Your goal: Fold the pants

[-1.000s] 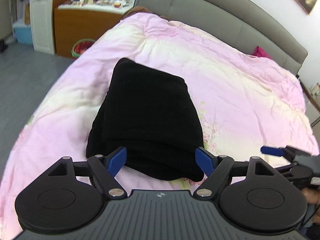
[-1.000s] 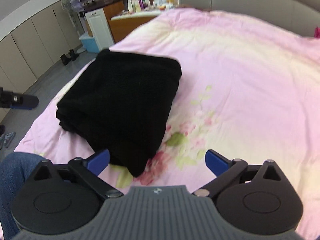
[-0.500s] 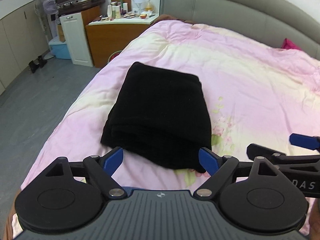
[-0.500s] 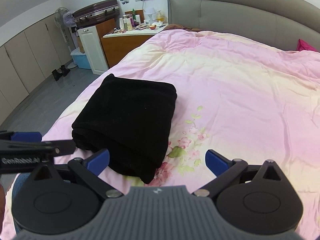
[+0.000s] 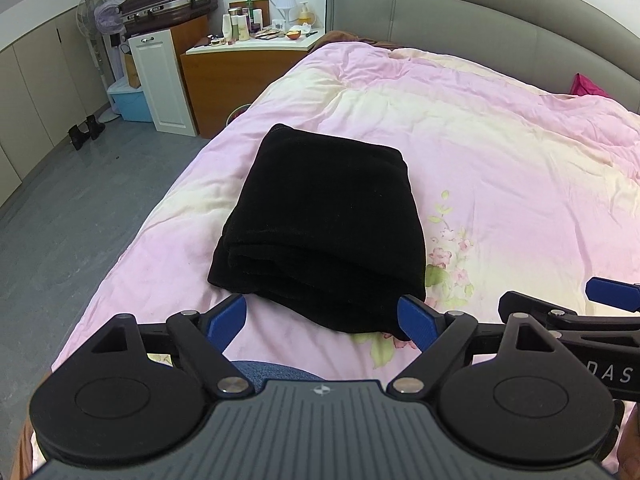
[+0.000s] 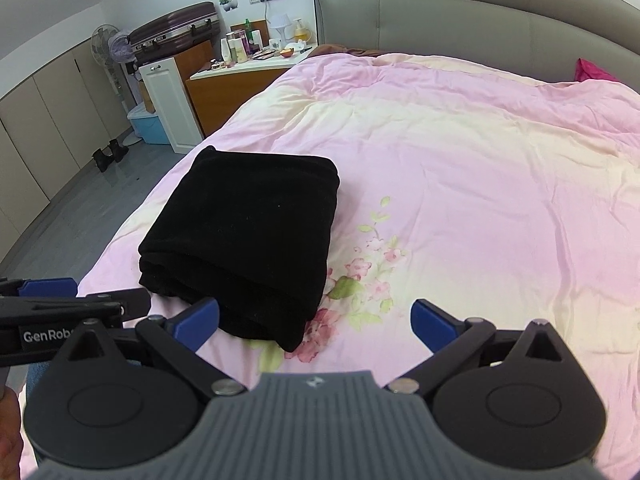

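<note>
— Grippers first: the left gripper (image 5: 322, 316) and right gripper (image 6: 315, 322) both sit at the bottom of their frames, jaws spread wide, gripping nothing. Why, do you think?

— Looks to me like the folding is finished, so they hang clear of the cloth. One pink duvet (image 5: 500, 152) fills the frame; one pair of black pants (image 5: 320, 224) lies folded in a neat stack at its centre, lower left in the right view (image 6: 248, 236).

— And the smaller things?

— One suitcase (image 5: 168, 4) upper left, one fan (image 5: 102, 20) beside it, two boots (image 5: 86, 132) at the left edge.
</note>
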{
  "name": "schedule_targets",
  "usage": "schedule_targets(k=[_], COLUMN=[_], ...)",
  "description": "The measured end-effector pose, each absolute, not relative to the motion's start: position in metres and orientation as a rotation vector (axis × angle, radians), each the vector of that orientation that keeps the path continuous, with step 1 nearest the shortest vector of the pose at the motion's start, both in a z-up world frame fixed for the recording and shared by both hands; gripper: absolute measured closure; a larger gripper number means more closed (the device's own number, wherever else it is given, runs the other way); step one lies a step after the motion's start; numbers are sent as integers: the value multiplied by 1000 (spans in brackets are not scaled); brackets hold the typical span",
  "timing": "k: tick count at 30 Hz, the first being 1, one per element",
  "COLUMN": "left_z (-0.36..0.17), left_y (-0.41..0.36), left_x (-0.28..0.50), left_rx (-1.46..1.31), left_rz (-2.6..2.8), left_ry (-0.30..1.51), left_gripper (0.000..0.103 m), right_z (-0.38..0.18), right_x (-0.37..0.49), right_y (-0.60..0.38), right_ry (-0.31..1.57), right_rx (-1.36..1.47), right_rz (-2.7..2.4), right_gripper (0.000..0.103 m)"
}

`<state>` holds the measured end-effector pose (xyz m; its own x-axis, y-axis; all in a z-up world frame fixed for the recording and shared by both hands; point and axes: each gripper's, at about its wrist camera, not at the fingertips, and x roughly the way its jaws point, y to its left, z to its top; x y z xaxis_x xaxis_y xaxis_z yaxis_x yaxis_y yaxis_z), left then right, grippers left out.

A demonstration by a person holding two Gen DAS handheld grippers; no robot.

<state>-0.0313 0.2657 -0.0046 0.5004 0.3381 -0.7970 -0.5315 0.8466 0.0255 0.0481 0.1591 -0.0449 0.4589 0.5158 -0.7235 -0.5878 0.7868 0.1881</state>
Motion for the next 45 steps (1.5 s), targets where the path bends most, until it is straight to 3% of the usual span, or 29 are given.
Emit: schedule_targets(k=[45], left_z=[-4], left_y=[266], left_x=[-35], left_rx=[-217], left_rz=[531], left_ry=[913], left_gripper=[6], right_z=[-43], right_x=[44], right_y=[151], right_ry=[874], right_rx=[-97], right_rz=[663], right_gripper=[5])
